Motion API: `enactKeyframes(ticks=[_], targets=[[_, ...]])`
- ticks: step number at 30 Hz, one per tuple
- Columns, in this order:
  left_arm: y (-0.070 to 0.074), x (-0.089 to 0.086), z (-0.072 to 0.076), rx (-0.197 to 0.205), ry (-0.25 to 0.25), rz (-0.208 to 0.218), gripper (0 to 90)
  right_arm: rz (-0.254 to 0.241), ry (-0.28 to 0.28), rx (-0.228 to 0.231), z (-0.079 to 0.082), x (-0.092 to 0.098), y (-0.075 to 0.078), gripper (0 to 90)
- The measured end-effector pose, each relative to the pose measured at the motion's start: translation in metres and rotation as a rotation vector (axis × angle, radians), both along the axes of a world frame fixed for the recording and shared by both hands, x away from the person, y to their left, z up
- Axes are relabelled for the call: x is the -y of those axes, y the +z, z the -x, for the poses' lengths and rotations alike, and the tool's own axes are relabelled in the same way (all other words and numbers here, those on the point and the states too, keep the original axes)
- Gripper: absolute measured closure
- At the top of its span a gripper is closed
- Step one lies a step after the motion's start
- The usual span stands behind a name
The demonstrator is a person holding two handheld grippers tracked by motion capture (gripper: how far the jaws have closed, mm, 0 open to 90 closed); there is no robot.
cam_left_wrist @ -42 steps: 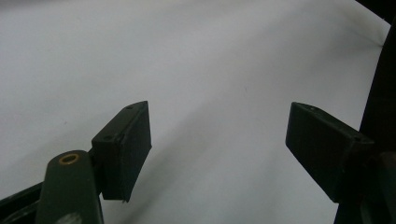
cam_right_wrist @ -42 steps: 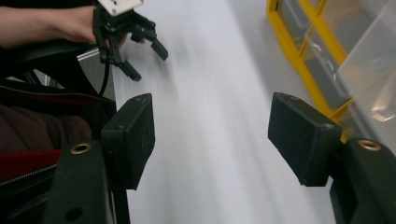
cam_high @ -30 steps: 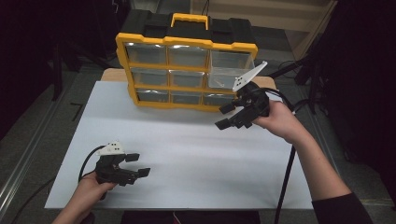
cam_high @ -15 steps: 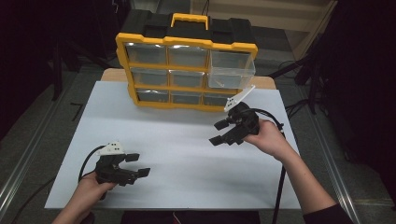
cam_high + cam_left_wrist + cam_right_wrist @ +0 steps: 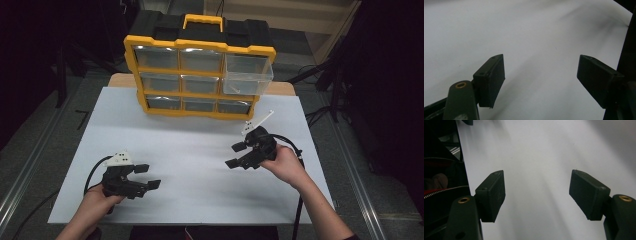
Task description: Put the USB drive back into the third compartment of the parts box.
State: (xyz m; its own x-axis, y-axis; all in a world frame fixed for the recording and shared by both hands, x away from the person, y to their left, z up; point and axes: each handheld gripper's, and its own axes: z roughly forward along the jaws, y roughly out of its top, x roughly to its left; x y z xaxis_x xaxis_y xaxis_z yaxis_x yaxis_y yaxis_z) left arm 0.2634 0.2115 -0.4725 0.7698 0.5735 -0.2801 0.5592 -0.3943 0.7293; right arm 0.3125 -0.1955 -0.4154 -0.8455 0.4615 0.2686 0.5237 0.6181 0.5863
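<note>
A yellow and black organizer (image 5: 199,80) with clear drawers stands at the far side of the white table top (image 5: 190,150). Its upper right drawer (image 5: 247,75) is pulled out. My right gripper (image 5: 235,155) hovers low over the table, right of centre and in front of the organizer, jaws wide apart and empty. In the right gripper view its open jaws (image 5: 537,195) frame bare white surface. My left gripper (image 5: 147,176) rests near the front left of the table, open and empty. In the left gripper view its jaws (image 5: 540,77) also stand wide over bare white.
The organizer has a yellow carry handle (image 5: 202,20) on top. Dark floor and metal rails (image 5: 25,175) flank the table on both sides. A cable (image 5: 300,200) trails from the right gripper past the front right edge.
My right gripper has come down and toward the front, away from the organizer's right side to low over the table. The left gripper has stayed put.
</note>
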Motion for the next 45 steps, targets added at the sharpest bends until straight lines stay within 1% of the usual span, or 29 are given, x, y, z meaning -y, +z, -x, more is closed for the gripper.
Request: enactKeyframes(ticks=[4,7,9,12,13,15,18,22,25,27,34,36,39,40,43,45], targets=[[0.0,0.0,0.0,0.001,-0.001,-0.002,23.8,-0.013,-0.022,-0.009,0.007,0.003,-0.009,27.2],[0.0,0.0,0.0,0.0,-0.003,-0.004,23.7,-0.007,-0.041,-0.007,0.013,0.006,-0.016,27.1],[0.0,0.0,0.0,0.001,-0.005,-0.003,23.7,-0.012,-0.049,-0.015,0.016,0.008,-0.02,27.0],[0.0,0.001,0.0,-0.001,-0.008,-0.001,23.7,-0.036,-0.066,-0.025,0.02,0.012,-0.028,26.6],[0.0,0.001,0.0,-0.002,-0.01,-0.002,23.8,-0.038,-0.085,-0.036,0.022,0.013,-0.031,26.6],[0.0,0.001,0.0,-0.002,-0.01,-0.003,23.7,-0.027,-0.098,-0.05,0.024,0.016,-0.035,26.6],[0.0,0.0,0.0,-0.001,-0.007,-0.002,23.7,-0.029,-0.12,-0.052,0.028,0.02,-0.041,26.6],[0.0,-0.001,0.0,-0.001,-0.003,0.004,23.7,-0.026,-0.152,-0.049,0.034,0.024,-0.045,26.6],[0.0,-0.001,0.0,-0.001,-0.006,-0.001,23.8,-0.022,-0.172,-0.038,0.04,0.029,-0.048,26.6],[0.0,-0.001,-0.001,-0.003,-0.006,-0.002,23.7,-0.03,-0.184,-0.031,0.043,0.032,-0.05,26.5],[0.0,-0.001,-0.001,-0.003,-0.006,-0.003,23.8,-0.033,-0.233,-0.057,0.054,0.039,-0.057,26.5],[0.0,-0.002,-0.001,-0.005,-0.007,-0.005,23.7,-0.038,-0.236,-0.055,0.056,0.042,-0.059,26.4],[0.0,-0.002,-0.001,-0.004,-0.007,-0.001,23.7,-0.055,-0.236,-0.073,0.059,0.046,-0.06,26.4],[0.0,-0.003,-0.001,-0.005,-0.007,-0.003,23.7,-0.061,-0.232,-0.067,0.06,0.048,-0.061,26.4],[0.0,-0.003,-0.001,-0.001,-0.003,-0.004,23.7,-0.062,-0.239,-0.059,0.063,0.055,-0.065,26.2],[0.001,-0.003,-0.001,0.0,-0.004,-0.006,23.7,-0.057,-0.246,-0.066,0.063,0.058,-0.068,26.2]])
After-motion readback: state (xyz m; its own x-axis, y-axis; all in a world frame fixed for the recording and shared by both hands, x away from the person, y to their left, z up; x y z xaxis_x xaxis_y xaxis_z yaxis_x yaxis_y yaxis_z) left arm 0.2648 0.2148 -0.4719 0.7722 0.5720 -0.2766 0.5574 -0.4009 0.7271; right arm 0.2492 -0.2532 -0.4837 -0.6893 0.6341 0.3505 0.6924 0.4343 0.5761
